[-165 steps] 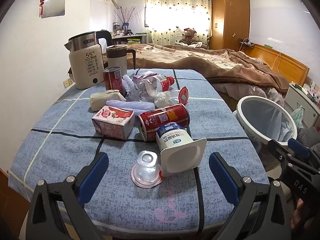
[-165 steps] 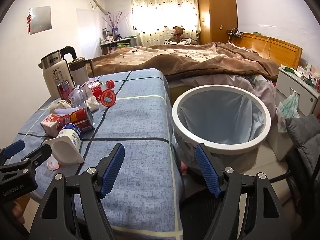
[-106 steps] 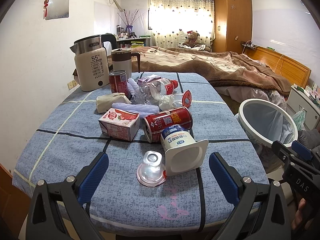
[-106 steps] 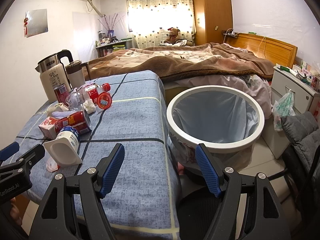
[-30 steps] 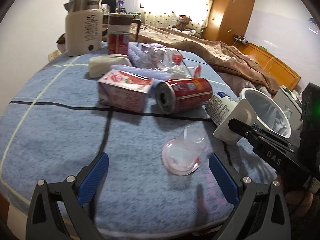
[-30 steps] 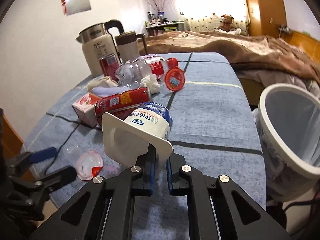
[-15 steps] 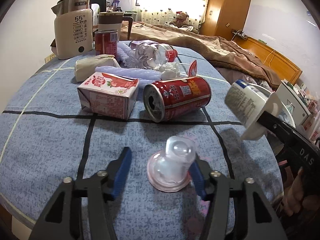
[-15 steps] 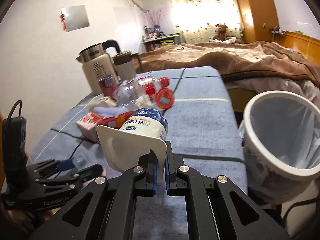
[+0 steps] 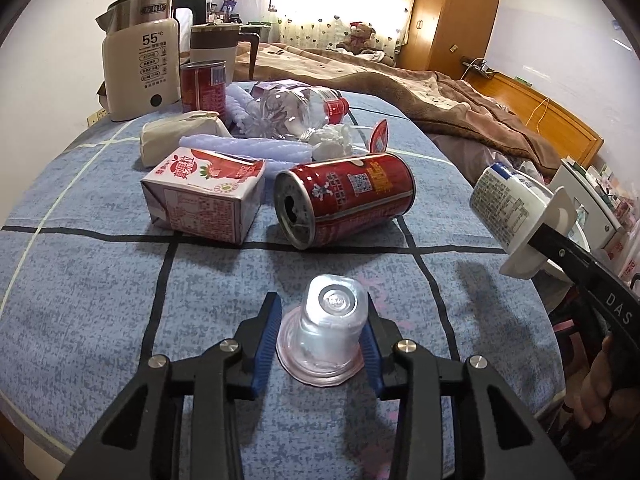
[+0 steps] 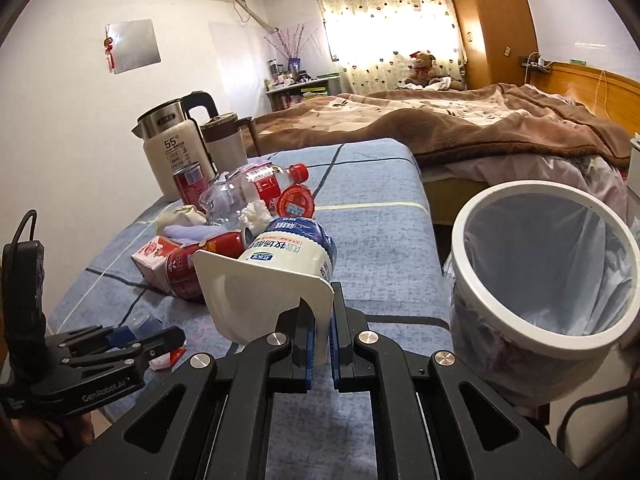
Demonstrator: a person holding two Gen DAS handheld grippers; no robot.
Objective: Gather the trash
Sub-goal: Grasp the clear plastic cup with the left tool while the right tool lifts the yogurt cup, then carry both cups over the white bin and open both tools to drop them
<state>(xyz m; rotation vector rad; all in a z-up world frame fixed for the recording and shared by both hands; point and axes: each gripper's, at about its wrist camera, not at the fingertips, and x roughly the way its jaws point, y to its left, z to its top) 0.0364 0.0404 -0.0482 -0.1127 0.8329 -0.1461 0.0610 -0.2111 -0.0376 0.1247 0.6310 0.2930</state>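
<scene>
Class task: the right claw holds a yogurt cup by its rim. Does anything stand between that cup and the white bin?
Nothing visible does. The yogurt cup, pinched in the right claw, hangs above the table edge, and the white bin stands open just to its right, with only air between them.

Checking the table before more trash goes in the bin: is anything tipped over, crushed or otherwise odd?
Yes. A red can lies on its side beside a dented strawberry milk carton; behind them is a crushed clear bottle. A clear jelly cup sits upside down between the left tongs.
</scene>
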